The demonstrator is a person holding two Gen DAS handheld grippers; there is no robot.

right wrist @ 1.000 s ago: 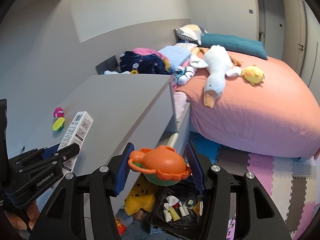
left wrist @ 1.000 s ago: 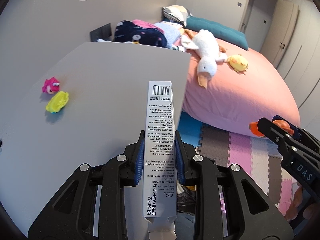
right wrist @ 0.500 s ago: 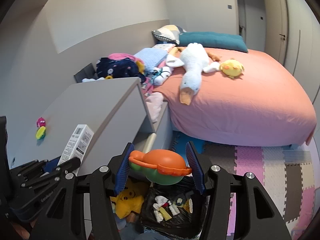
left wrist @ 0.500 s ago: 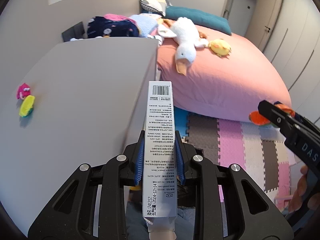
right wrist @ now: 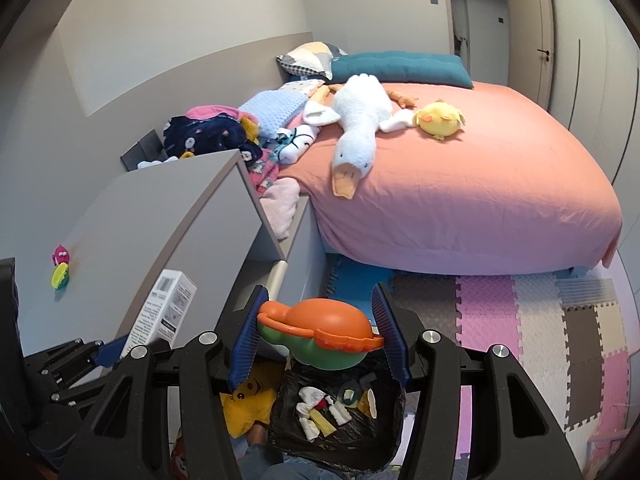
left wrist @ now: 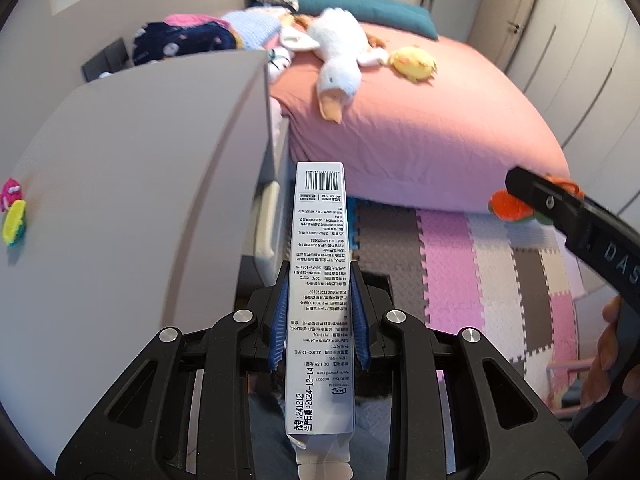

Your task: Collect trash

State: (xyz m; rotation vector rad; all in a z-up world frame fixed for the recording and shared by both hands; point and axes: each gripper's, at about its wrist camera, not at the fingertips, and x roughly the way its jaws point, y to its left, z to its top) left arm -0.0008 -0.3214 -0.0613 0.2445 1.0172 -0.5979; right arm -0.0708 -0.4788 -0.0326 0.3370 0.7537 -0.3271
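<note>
While left tool [left wrist: 319, 316] clamps box [left wrist: 320, 280], right tool [right wrist: 318, 332] clamps toy [right wrist: 320, 330] above bin [right wrist: 340, 436], 6 o'clock.

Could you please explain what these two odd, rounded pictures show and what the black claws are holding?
There is no robot here: a person holds a two-finger claw in each hand, and a wide-angle camera on each looks along its fingers. In the left camera's picture, the left claw is shut on a long white printed box. In the right camera's picture, the right claw grips an orange and green plastic toy above a black trash bag already holding scraps. Two small toys lie on the grey cabinet top. Behind is a pink bed with a plush goose.
</note>
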